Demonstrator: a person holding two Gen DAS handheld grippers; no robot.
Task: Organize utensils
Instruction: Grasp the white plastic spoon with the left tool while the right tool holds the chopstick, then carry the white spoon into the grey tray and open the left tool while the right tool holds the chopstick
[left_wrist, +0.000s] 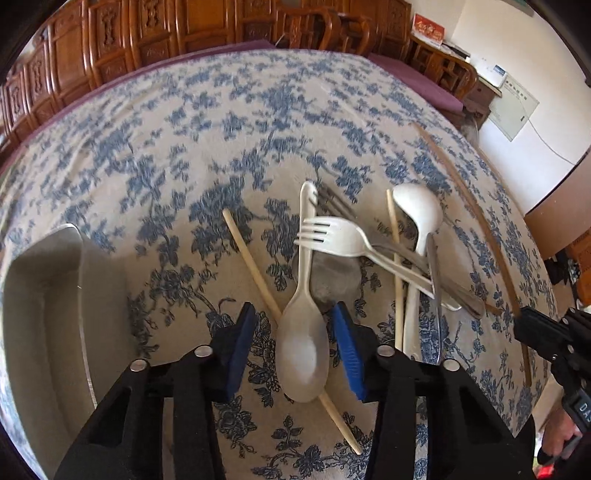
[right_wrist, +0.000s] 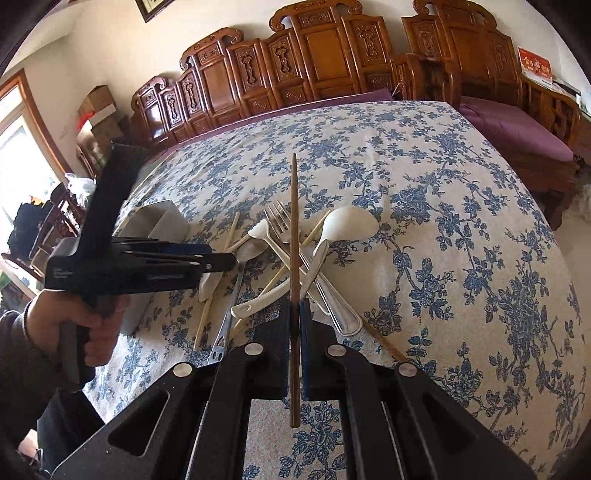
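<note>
Gray container (left_wrist: 44, 295): cut off by the left edge of my left wrist view; I cannot see inside it.
Pale chopstick (left_wrist: 255, 266): its middle is hidden under the white spoon (left_wrist: 303, 332).
Metal spoon bowl (left_wrist: 334, 277): blurred, partly covered by the white fork (left_wrist: 332, 240).
Dark chopstick (right_wrist: 294, 295): its middle is hidden between the right gripper (right_wrist: 294, 321) pads.

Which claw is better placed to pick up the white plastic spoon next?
Left. The left claw is open and straddles the white plastic spoon, while the right claw is shut on a dark brown chopstick.
</note>
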